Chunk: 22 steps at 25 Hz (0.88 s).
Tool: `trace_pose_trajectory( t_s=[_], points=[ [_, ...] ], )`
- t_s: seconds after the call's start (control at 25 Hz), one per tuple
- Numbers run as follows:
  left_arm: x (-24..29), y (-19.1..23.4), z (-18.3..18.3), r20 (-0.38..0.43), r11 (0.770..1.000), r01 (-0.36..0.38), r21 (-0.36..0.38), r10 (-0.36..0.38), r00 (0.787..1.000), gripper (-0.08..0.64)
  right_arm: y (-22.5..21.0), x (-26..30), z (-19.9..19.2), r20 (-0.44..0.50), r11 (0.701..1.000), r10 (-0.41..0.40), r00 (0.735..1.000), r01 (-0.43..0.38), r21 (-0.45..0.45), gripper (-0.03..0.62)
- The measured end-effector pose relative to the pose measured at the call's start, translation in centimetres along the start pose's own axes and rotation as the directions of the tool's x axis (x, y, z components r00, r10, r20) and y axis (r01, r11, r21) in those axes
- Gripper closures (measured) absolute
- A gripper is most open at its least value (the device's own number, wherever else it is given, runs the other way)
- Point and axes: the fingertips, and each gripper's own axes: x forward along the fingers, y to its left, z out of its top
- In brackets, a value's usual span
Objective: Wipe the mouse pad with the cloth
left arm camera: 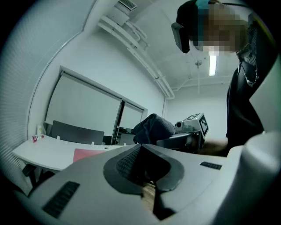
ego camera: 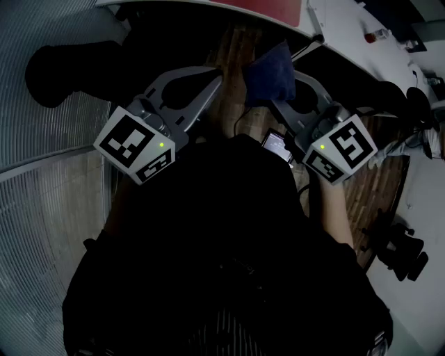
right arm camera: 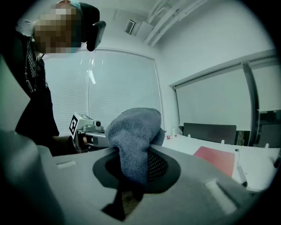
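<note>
A person in dark clothing stands and looks down at two hand-held tools, both raised in front of the body and pointing away.

The left claw has its jaws drawn close together with nothing between them; through the thin slit left between them in the left gripper view, a strip of brown wooden floor shows.

The right claw is clamped on a dark blue terry cloth. In the right gripper view the cloth bulges up out of the jaws in a rounded bunch, and its lower end hangs down between the pads. The two claws are held side by side, near each other but apart.

A flat red rectangular mouse pad lies on a curved white tabletop on the far side of the scene, well apart from both claws. In the head view it appears as a red strip at the far edge. The cloth is in the air, not touching the pad.
</note>
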Motion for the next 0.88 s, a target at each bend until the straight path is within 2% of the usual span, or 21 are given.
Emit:
trace_pose_trajectory(
  t_s=[0.12, 0.28, 0.4, 0.56, 0.72, 0.8, 0.88],
  points=[
    [-1.3, -0.2, 1.3, 0.029, 0.999, 0.024, -0.04, -0.023, 0.999, 0.557, 1.2, 0.8, 0.9, 0.006, 1.0, 0.024, 1.0, -0.024, 0.018, 0.531],
    [-2.2, 0.2, 2.0, 0.026, 0.999, 0.034, -0.008, -0.034, 0.999, 0.556, 1.6, 1.6, 1.6, 0.016, 0.999, 0.035, 0.999, -0.035, 0.022, 0.531],
    [-2.6, 0.6, 1.7, 0.021, 0.999, 0.048, -0.018, -0.048, 0.999, 0.555, 1.5, 2.1, 1.6, 0.037, 0.996, 0.053, 0.998, -0.056, 0.074, 0.528],
    [-2.1, 1.5, 1.0, -0.007, 0.996, 0.089, -0.009, -0.09, 0.996, 0.556, 0.4, 2.8, 1.9, 0.054, 0.994, 0.012, 0.998, -0.017, 0.104, 0.526],
    [-2.0, 2.0, 1.2, -0.078, 0.994, 0.1, 0.046, -0.097, 0.992, 0.555, 0.3, 1.3, 2.4, 0.05, 0.991, -0.026, 0.998, 0.019, 0.134, 0.525],
    [-2.1, 1.9, 1.4, -0.084, 0.994, 0.11, 0.016, -0.109, 0.99, 0.555, 0.1, 0.1, 2.2, 0.041, 0.986, -0.046, 0.998, 0.039, 0.161, 0.523],
    [-1.3, 1.6, 0.3, -0.072, 0.988, 0.143, -0.05, -0.147, 0.987, 0.557, -0.8, -0.4, 0.7, 0.013, 0.981, -0.07, 0.997, 0.066, 0.181, 0.523]
  ],
)
